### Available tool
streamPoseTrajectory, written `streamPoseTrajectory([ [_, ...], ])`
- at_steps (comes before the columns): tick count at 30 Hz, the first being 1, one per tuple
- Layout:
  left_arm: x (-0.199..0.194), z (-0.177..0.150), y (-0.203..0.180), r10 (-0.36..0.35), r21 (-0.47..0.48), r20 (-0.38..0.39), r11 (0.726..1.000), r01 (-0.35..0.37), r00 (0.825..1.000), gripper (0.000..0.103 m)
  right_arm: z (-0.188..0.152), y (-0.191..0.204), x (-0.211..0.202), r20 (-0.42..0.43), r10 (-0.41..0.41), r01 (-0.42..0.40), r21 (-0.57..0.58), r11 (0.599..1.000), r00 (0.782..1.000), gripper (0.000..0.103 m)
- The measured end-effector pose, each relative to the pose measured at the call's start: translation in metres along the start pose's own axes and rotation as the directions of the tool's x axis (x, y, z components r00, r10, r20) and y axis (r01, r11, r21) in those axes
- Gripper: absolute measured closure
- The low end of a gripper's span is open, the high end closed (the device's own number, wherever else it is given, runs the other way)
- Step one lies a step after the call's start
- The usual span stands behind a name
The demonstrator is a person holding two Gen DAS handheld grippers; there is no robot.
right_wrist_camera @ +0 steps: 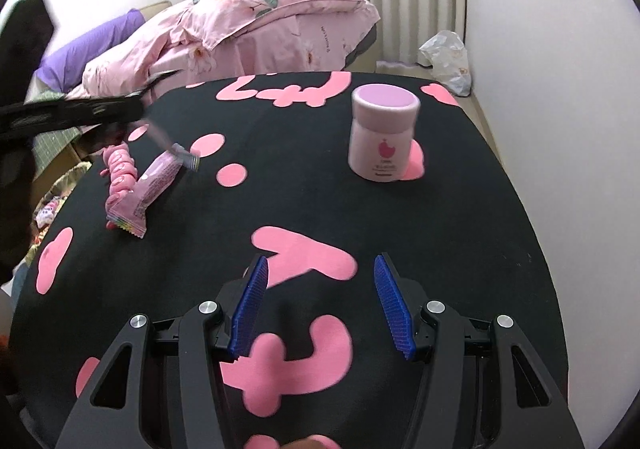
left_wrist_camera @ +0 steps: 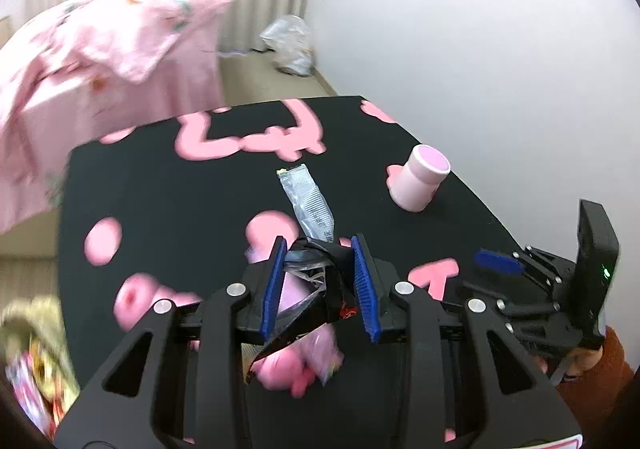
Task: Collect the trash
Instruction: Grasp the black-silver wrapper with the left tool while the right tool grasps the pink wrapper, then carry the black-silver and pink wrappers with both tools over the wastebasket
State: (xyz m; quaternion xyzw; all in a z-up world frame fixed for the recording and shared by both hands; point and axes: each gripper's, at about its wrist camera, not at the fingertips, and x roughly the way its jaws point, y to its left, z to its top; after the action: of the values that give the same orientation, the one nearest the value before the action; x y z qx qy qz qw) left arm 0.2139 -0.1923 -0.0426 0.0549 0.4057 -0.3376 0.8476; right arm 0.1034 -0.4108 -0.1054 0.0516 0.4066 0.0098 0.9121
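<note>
**Left gripper pinching wrappers, right waiting empty**

My left gripper (left_wrist_camera: 320, 277) has its blue pads pressed onto a crumpled black wrapper (left_wrist_camera: 320, 273), pinched near the fingertips so the loose tail hangs free below. A silvery wrapper (left_wrist_camera: 310, 205) sticks out just ahead of the fingertips; I can't tell if it's caught in the pinch or lying on the table (left_wrist_camera: 180, 201). I judge the grab is made to carry trash off toward the left table edge, where a bin or basket (left_wrist_camera: 36, 349) seems to sit — too blurred to be sure.

My right gripper (right_wrist_camera: 320, 301) hovers low over the table with fingers spread wide, nothing between them; I read that as parked and ready for the next piece. The pink snack wrapper (right_wrist_camera: 154, 185) lies flat at the left side of the table, beside a pink segmented toy-like thing (right_wrist_camera: 118, 169), well apart from the right gripper. The pink jar (right_wrist_camera: 382, 133) stands upright at the far right, probably not trash.

Next candidate: the pink snack wrapper.
</note>
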Motion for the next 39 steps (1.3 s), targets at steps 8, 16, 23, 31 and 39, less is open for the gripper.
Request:
streamPoseTrajectory([
  [8,-0.047,-0.084,0.056,0.130,-0.232,-0.041,0.963,-0.136,0.991,0.072,0.031,0.052,0.016,-0.034,0.033,-0.036,-0.070,0.997,0.999,0.050],
  [16,-0.053,-0.114,0.064,0.084,-0.283,-0.045,0.955,-0.093,0.995,0.072,0.056,0.114,0.055,-0.097,0.251,-0.261,-0.098,0.961,0.963,0.059],
  [23,-0.062,-0.122,0.070,0.064,-0.312,-0.017,0.948,-0.066,0.998,0.061,0.051,0.115,0.062,-0.149,0.315,-0.325,-0.048,0.945,0.938,0.080],
  [31,-0.065,-0.130,0.070,0.046,-0.312,-0.018,0.949,-0.050,0.999,0.048,0.040,0.090,0.023,-0.051,0.244,-0.245,-0.015,0.970,0.969,0.081],
  [39,-0.062,-0.133,0.059,0.050,-0.282,-0.014,0.958,-0.052,0.999,0.027,0.020,0.079,0.012,-0.042,0.235,-0.235,0.017,0.972,0.971,0.081],
])
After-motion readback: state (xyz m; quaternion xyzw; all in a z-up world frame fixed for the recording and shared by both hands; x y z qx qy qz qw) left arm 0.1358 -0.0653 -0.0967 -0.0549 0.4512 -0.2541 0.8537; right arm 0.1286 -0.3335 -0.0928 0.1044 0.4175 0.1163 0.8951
